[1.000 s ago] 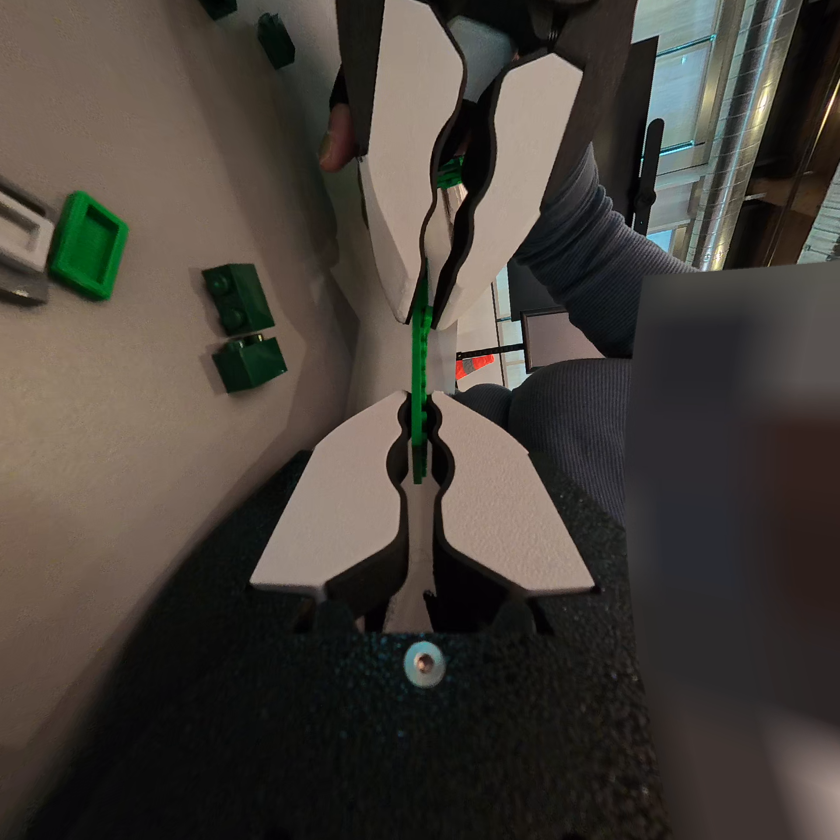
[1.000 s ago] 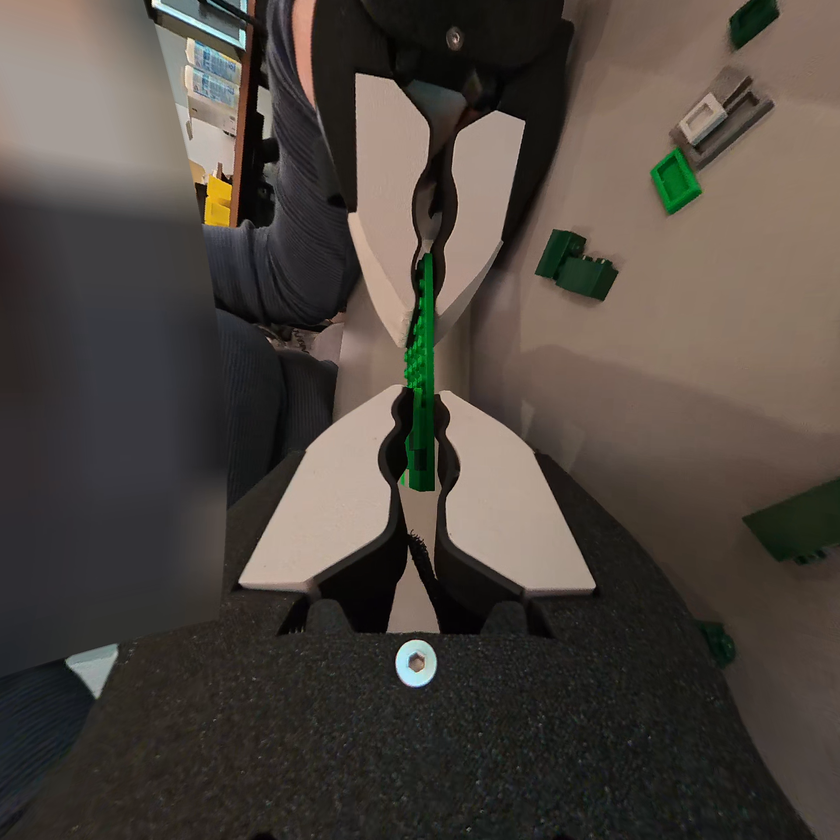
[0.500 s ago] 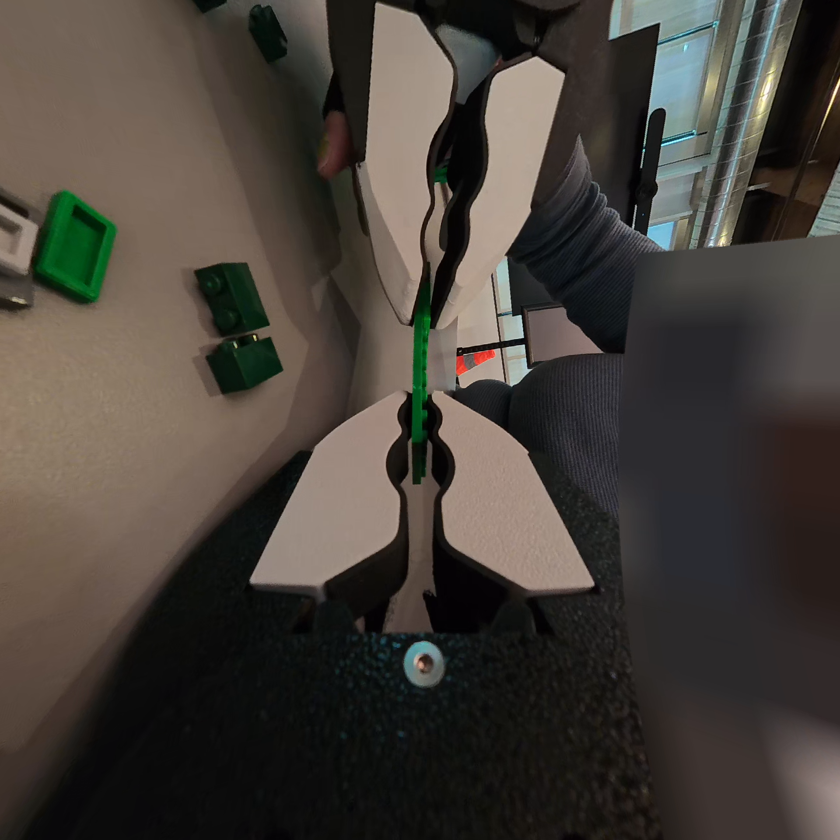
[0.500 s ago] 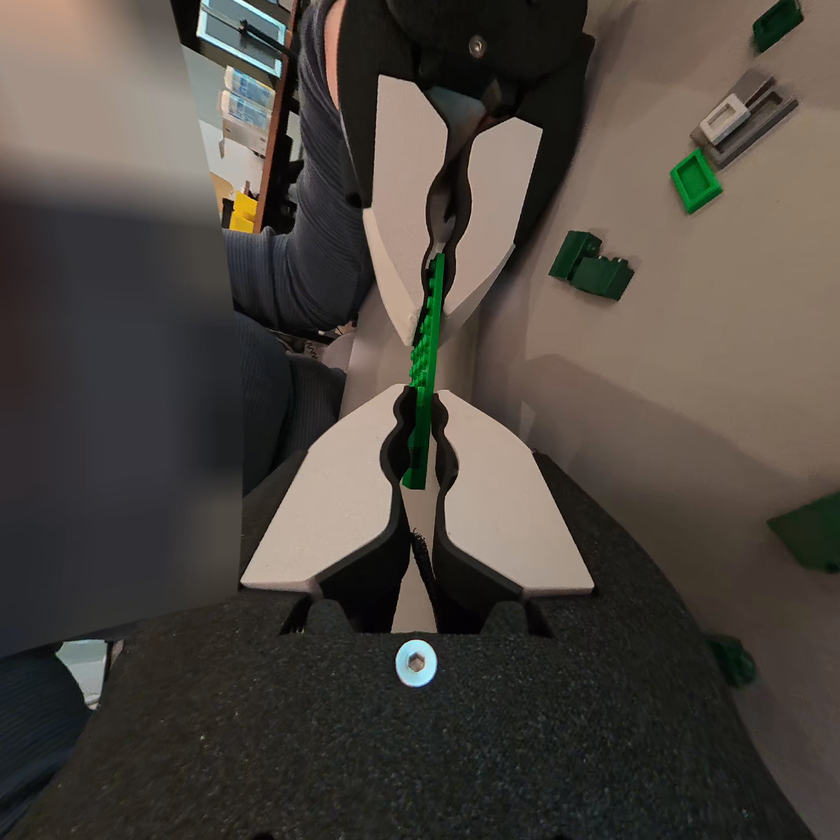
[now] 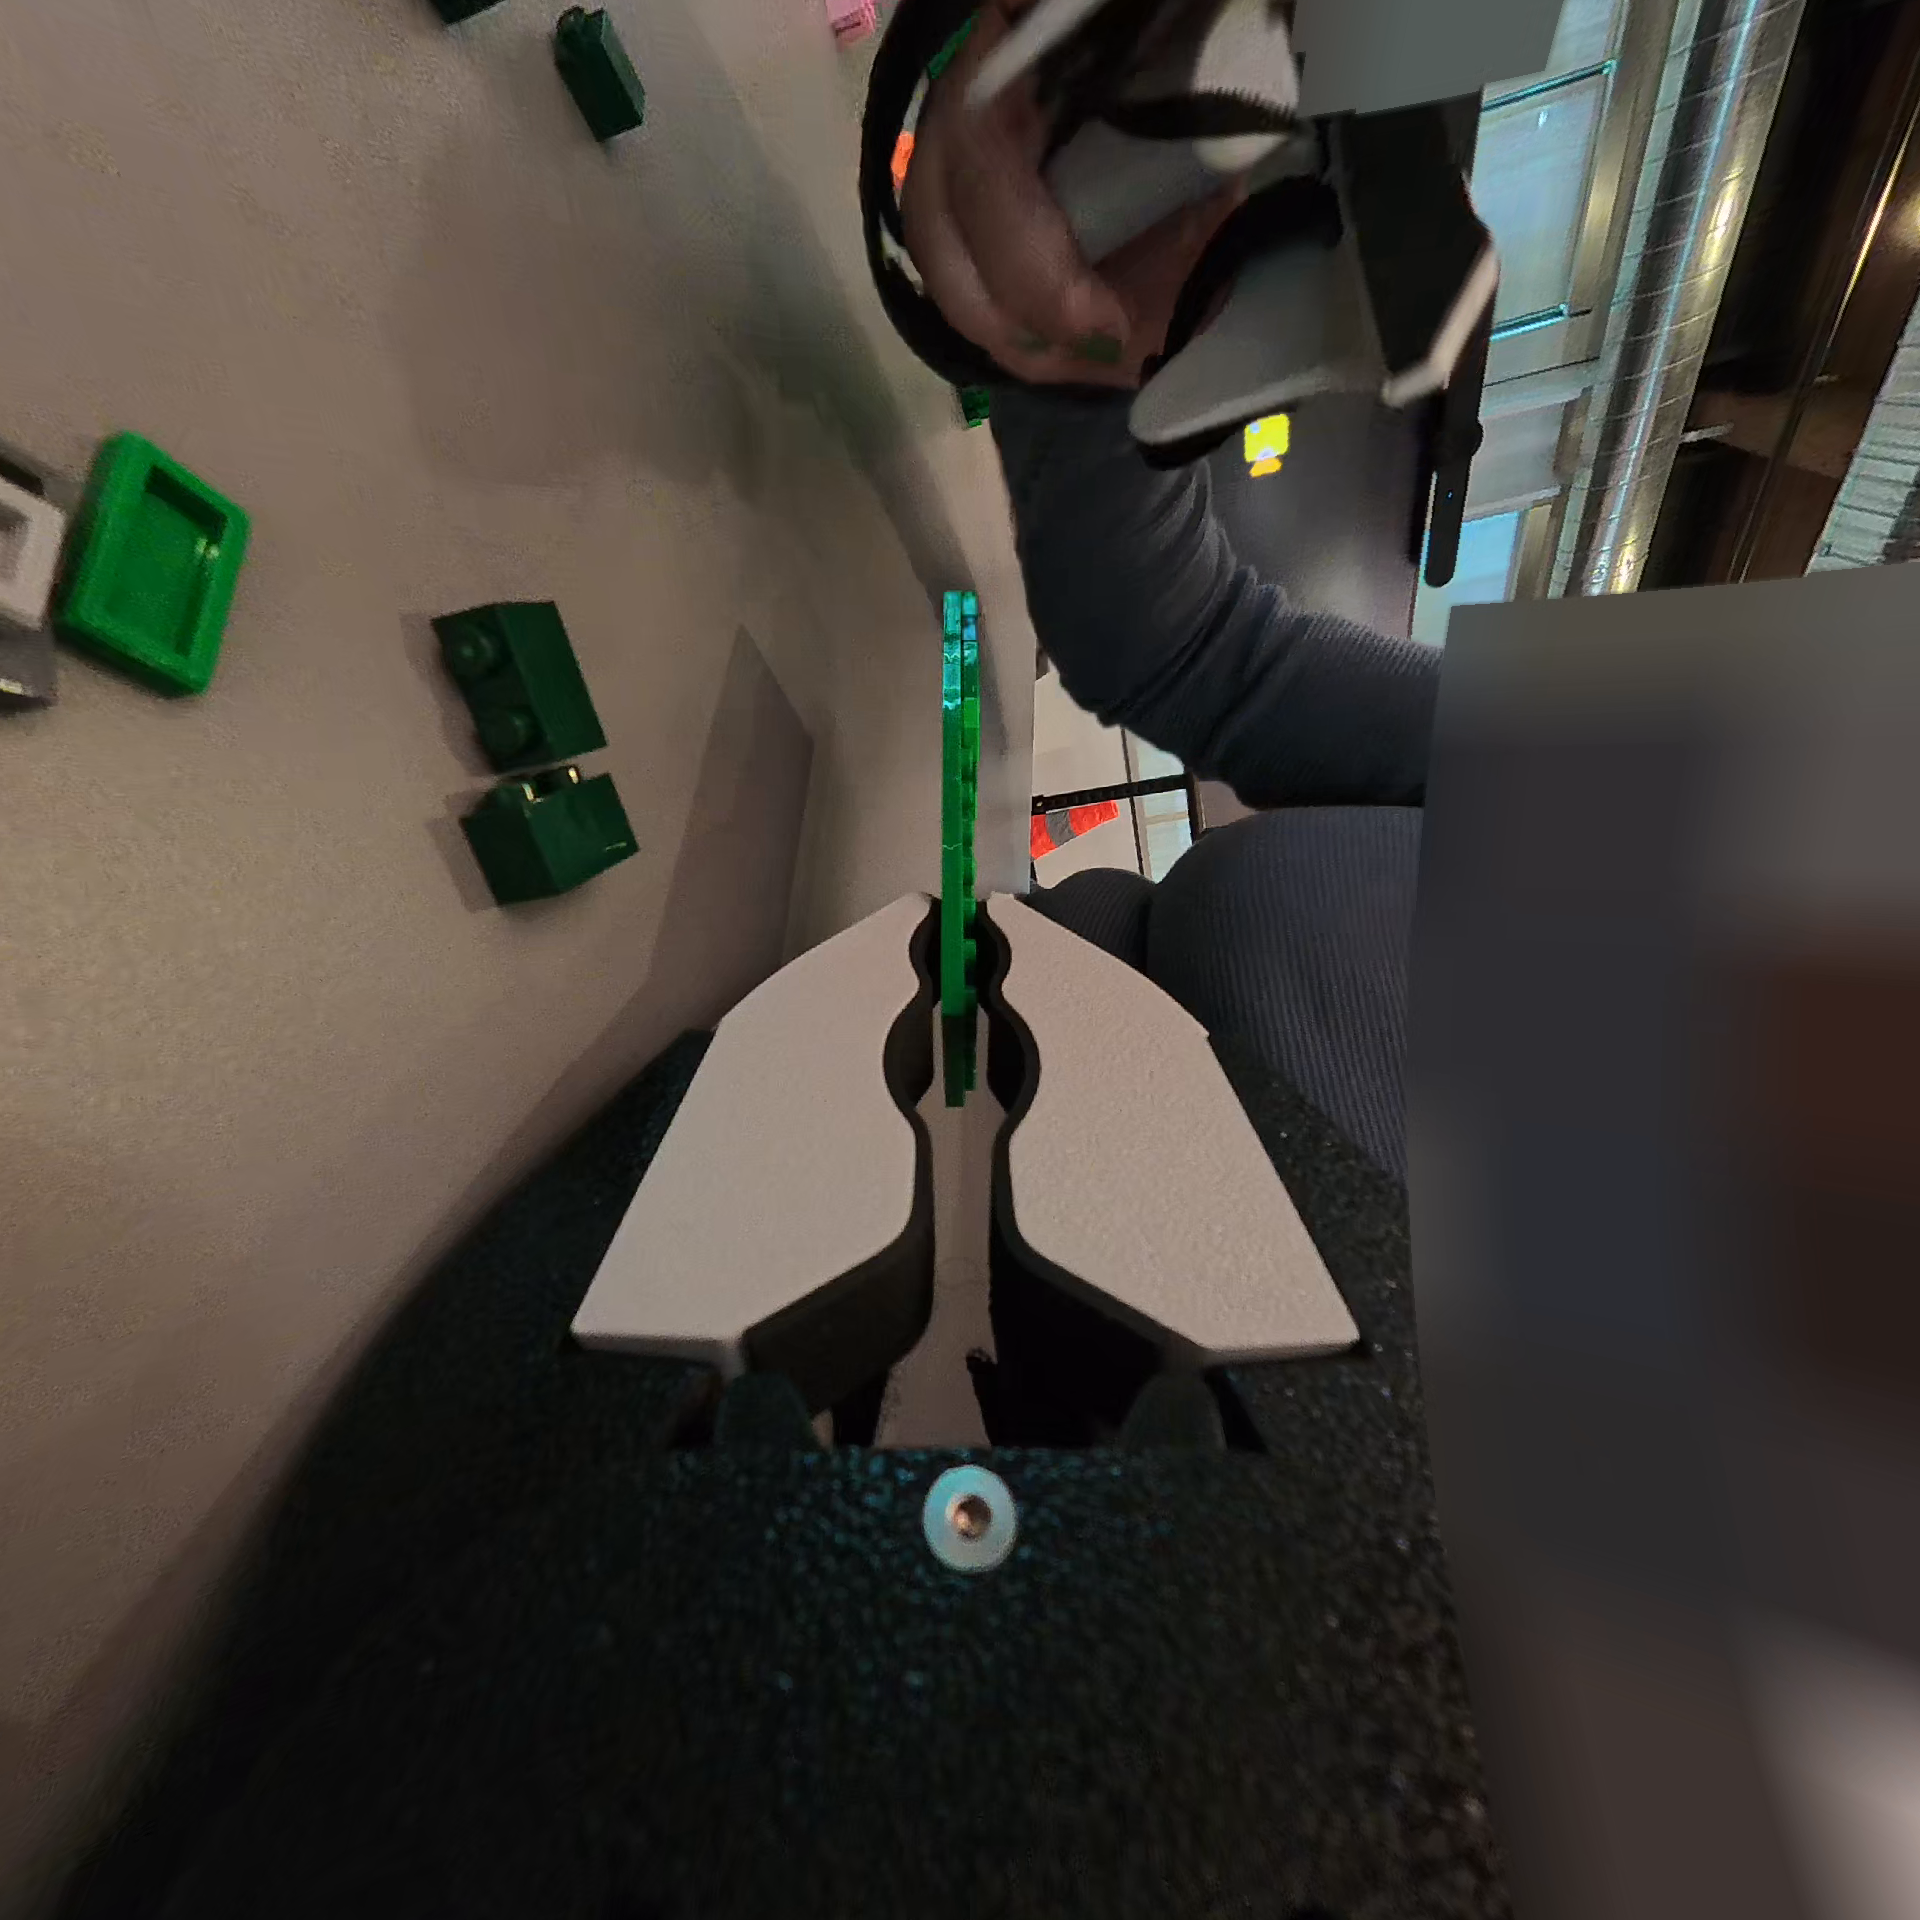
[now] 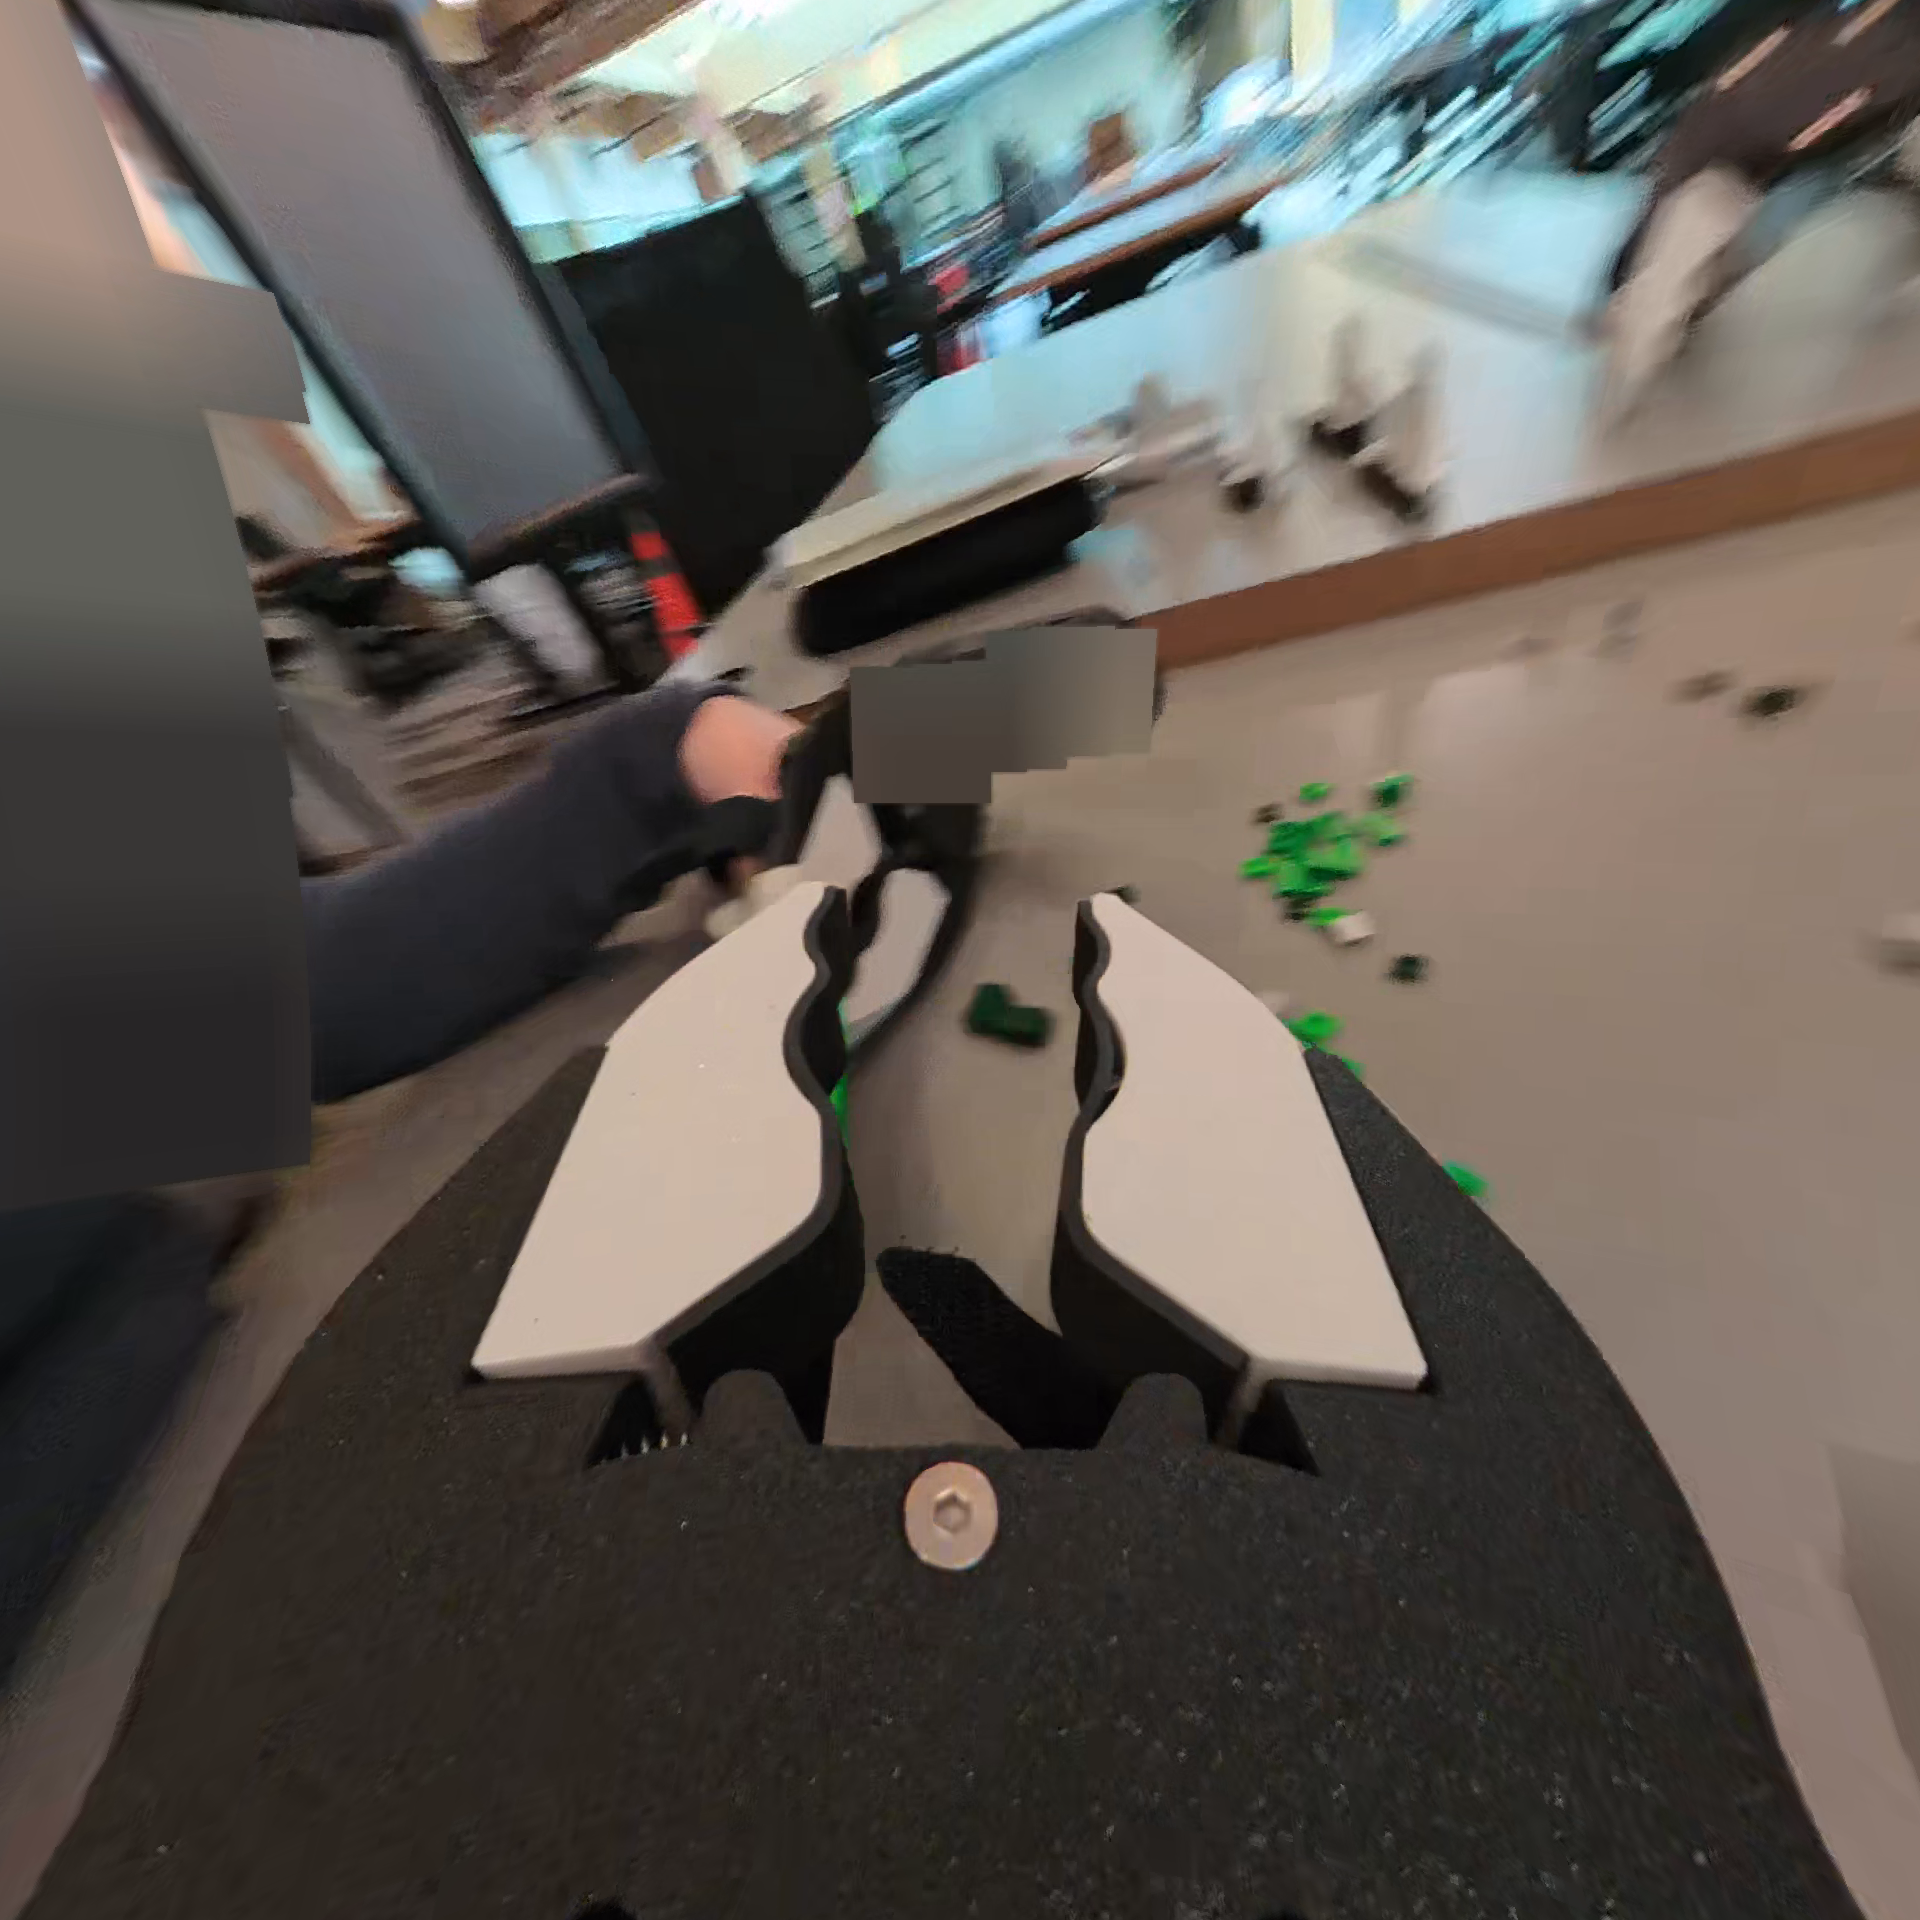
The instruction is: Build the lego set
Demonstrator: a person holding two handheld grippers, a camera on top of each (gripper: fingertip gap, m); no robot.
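Observation:
My left gripper (image 5: pixel 960 914) is shut on a thin bright green lego plate (image 5: pixel 958 748), held edge-on above the grey table (image 5: pixel 312 987); the plate sticks out past the fingertips. My right gripper (image 6: pixel 956 914) is open and empty, and its view is blurred by motion. It also shows in the left wrist view (image 5: pixel 1278 353), blurred, up and to the right, apart from the plate. In the right wrist view the left gripper (image 6: pixel 894 956) is partly hidden behind my left finger. Two dark green bricks (image 5: pixel 530 748) lie on the table left of the plate.
A bright green square frame piece (image 5: pixel 151 561) lies next to a grey and white piece (image 5: pixel 21 582) at the left edge. A dark green brick (image 5: pixel 597 73) lies farther off. A heap of green pieces (image 6: pixel 1330 852) and a dark green brick (image 6: pixel 1003 1018) lie on the table. The gap from one gripper's tips to the other's is roughly 11 centimetres.
My right gripper has let go of the green plate, opened and swung away upward. The left gripper alone holds the plate now.

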